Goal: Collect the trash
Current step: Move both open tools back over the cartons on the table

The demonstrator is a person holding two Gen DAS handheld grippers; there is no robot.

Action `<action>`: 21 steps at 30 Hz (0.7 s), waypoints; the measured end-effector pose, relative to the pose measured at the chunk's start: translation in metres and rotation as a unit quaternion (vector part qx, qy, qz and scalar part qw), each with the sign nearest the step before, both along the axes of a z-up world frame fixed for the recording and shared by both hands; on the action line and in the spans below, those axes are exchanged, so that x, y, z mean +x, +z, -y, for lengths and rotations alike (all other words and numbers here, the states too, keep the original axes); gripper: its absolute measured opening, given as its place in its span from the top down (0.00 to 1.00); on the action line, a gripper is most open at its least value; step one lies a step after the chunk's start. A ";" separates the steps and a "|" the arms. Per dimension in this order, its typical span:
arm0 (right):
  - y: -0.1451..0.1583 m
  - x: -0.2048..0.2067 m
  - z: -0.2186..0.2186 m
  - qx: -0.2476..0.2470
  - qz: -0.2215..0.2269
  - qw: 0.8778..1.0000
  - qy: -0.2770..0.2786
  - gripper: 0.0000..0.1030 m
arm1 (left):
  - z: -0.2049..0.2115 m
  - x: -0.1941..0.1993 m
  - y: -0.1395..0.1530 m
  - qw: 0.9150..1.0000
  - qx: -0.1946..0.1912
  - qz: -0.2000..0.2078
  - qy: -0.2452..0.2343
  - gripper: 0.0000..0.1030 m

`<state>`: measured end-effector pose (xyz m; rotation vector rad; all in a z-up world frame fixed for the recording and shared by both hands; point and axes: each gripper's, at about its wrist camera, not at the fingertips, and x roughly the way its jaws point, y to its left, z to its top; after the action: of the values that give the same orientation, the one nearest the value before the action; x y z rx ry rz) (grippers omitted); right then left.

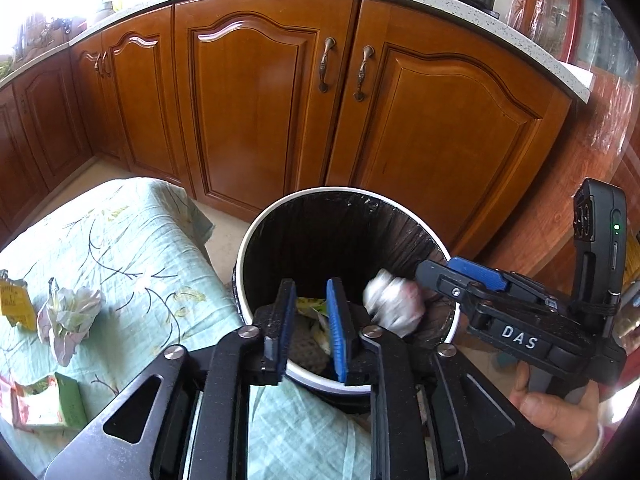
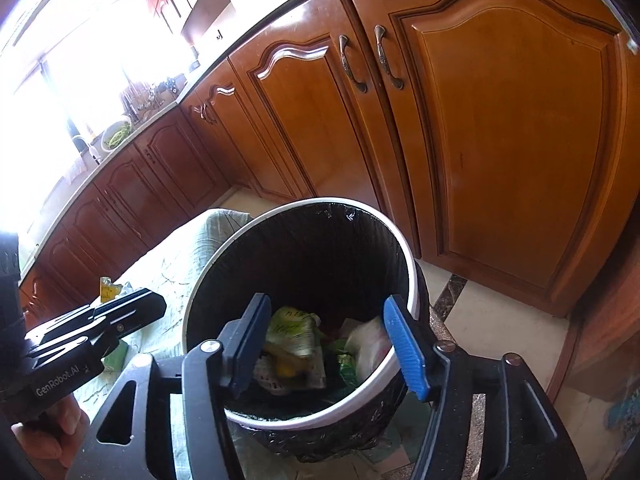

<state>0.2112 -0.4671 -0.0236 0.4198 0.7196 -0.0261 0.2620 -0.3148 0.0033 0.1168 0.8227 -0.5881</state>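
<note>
A round bin (image 1: 256, 232) with a white rim and black liner stands on the floor by the table; it also shows in the right wrist view (image 2: 404, 252). Several wrappers (image 2: 296, 332) lie inside it. My left gripper (image 1: 312, 316) is open and empty over the bin's near rim. My right gripper (image 2: 328, 344) is open wide above the bin; it shows in the left wrist view (image 1: 432, 276). A blurred white crumpled paper (image 1: 394, 304) is in the air just off its fingertips, over the bin; it also shows in the right wrist view (image 2: 370, 344).
A table with a pale green floral cloth (image 1: 132, 240) sits left of the bin. On it lie a crumpled paper (image 1: 68, 316), a yellow wrapper (image 1: 16, 300) and a green packet (image 1: 48, 400). Wooden cabinets (image 1: 248, 112) stand behind the bin.
</note>
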 end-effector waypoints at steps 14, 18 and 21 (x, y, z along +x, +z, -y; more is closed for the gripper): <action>0.003 -0.047 -0.045 0.047 0.039 0.998 0.022 0.15 | -0.086 -0.040 -0.003 0.997 -0.045 -0.016 0.063 0.63; 0.002 -0.054 -0.072 0.049 0.039 0.997 0.052 0.14 | -0.118 -0.054 -0.005 0.995 -0.051 -0.020 0.083 0.63; 0.000 -0.056 -0.089 0.053 0.036 0.995 0.073 0.14 | -0.143 -0.062 -0.009 0.993 -0.054 -0.025 0.104 0.61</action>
<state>0.1554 -0.3785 -0.0237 0.4670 0.6798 0.1650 0.2001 -0.1722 -0.0055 -0.0822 0.8374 -0.4397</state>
